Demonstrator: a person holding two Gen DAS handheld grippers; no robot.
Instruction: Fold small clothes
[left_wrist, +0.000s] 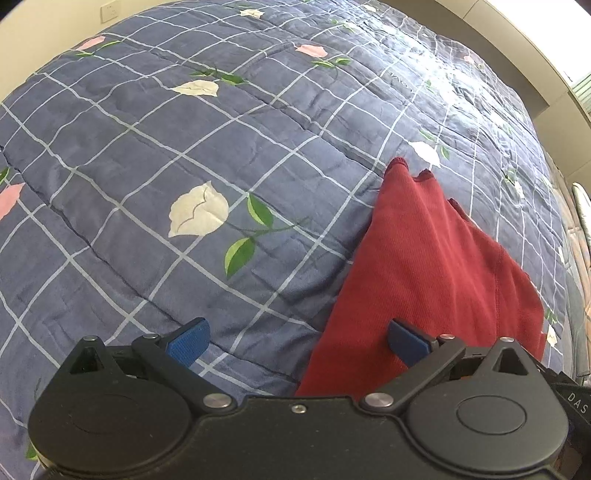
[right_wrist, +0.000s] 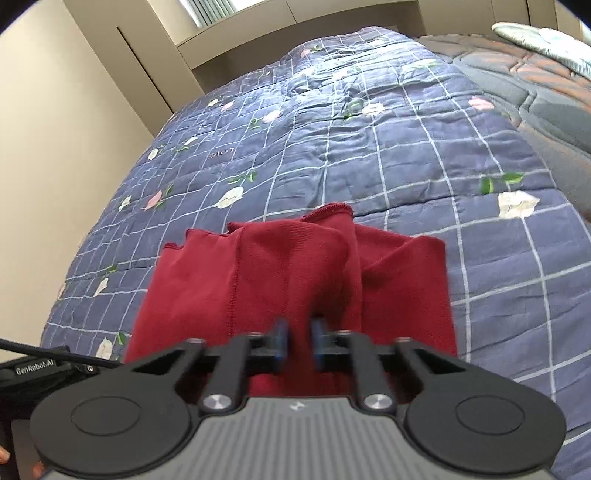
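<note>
The red garment (right_wrist: 295, 273) lies crumpled near the quilt's (right_wrist: 406, 155) near edge. It is pinched by the closed right gripper (right_wrist: 298, 341); the left gripper (left_wrist: 297, 341) is held wide, empty. Thin fabric may slip free when lifted.

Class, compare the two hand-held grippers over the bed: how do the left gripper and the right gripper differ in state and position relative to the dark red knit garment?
The left gripper is wide open; the right gripper is shut on a fold of the dark red knit garment. The left gripper straddles the garment's edge, one finger over the blue checked floral quilt; the right gripper sits over the garment's middle. Both have black bodies and blue pads.
</note>
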